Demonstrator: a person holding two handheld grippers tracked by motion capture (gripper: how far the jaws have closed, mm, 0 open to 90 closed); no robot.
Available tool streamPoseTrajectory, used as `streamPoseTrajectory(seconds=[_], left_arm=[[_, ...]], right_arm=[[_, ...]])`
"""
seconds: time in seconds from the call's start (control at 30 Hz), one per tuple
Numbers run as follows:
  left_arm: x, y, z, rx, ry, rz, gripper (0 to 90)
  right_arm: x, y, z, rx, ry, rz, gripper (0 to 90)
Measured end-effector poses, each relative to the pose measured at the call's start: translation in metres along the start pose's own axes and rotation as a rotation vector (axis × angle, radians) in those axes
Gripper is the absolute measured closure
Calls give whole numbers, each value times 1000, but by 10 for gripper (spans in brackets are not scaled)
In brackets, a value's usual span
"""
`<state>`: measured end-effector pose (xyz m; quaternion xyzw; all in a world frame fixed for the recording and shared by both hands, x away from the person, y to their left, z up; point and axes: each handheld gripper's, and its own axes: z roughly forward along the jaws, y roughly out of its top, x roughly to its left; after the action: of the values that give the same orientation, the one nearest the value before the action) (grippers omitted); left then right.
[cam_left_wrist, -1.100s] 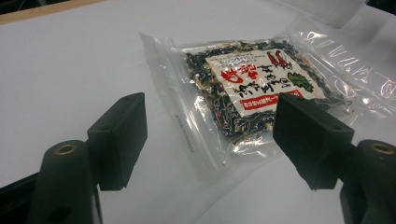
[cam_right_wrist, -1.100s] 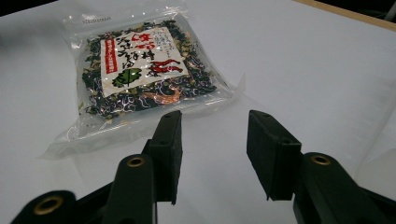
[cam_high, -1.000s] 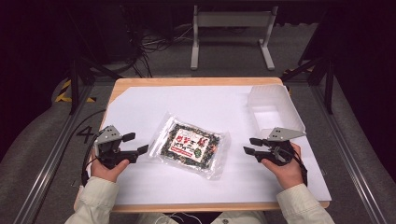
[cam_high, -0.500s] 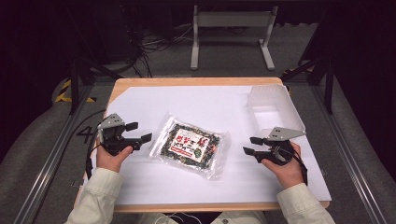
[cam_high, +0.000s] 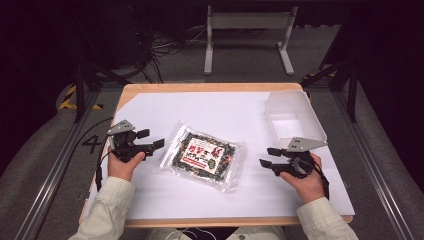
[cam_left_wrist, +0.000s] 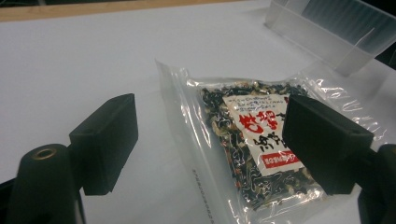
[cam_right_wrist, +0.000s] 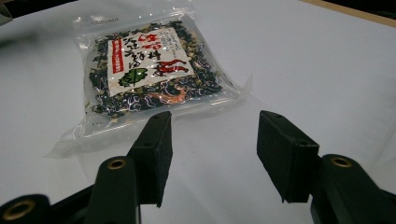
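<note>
The left gripper (cam_high: 150, 139) and right gripper (cam_high: 267, 157), fingers spread, flank the dried seaweed packet (cam_high: 204, 155) lying flat on the white counter (cam_high: 240, 112), touching nothing.

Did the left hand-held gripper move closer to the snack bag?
Yes. The left hand-held gripper has moved up the table and inward toward the snack bag, which lies where it was on the white sheet.
</note>
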<state>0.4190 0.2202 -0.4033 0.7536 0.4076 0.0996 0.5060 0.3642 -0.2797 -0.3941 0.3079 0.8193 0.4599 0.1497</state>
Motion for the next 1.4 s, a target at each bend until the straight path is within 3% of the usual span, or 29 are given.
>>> streamPoseTrajectory(seconds=[0.17,0.3,0.43,0.73,1.4], left_arm=[[2,-7,11,38,15,5,195],[5,-11,17,67,24,-15,203],[7,-16,23,105,10,-40,202],[5,-24,34,190,-19,-34,234],[1,-29,45,287,-77,-36,356]], right_arm=[[1,-1,2,11,0,-10,442],[1,-2,1,10,4,-12,435],[0,-3,0,9,-1,-4,432],[0,-3,2,19,5,-10,418],[-2,-5,4,23,17,-2,395]])
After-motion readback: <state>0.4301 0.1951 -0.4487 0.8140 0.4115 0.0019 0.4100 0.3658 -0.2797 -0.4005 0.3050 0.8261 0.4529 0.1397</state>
